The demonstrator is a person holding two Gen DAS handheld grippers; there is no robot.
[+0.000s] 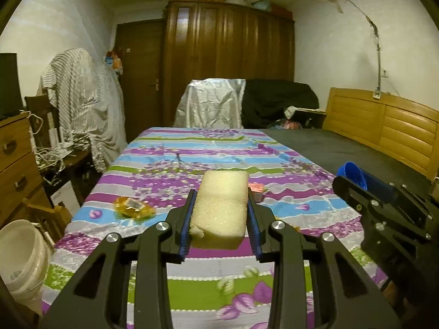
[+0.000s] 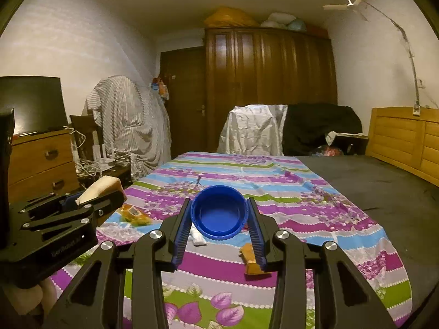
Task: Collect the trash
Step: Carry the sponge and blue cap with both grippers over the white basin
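Blue ribbed pads of the left gripper [image 1: 221, 211] clamp a pale foam block [image 1: 221, 205] from both sides, holding it clear above the bed [image 1: 343, 150]. Beside it, the right gripper [image 2: 219, 219] grips a blue cap [image 2: 218, 212] between its pads, hollow side facing the camera. Below both lies a striped floral sheet [image 1: 192, 164], with more litter on it: a yellow wrapper [image 1: 134, 208] to the left, a white scrap [image 2: 198, 238] under the cap, an orange scrap [image 2: 251, 260] by the right finger, and a small red piece [image 1: 256, 187] past the foam. A white bucket [image 1: 22, 252] stands on the floor at the bed's left edge. A wardrobe [image 1: 227, 63] fills the far wall.
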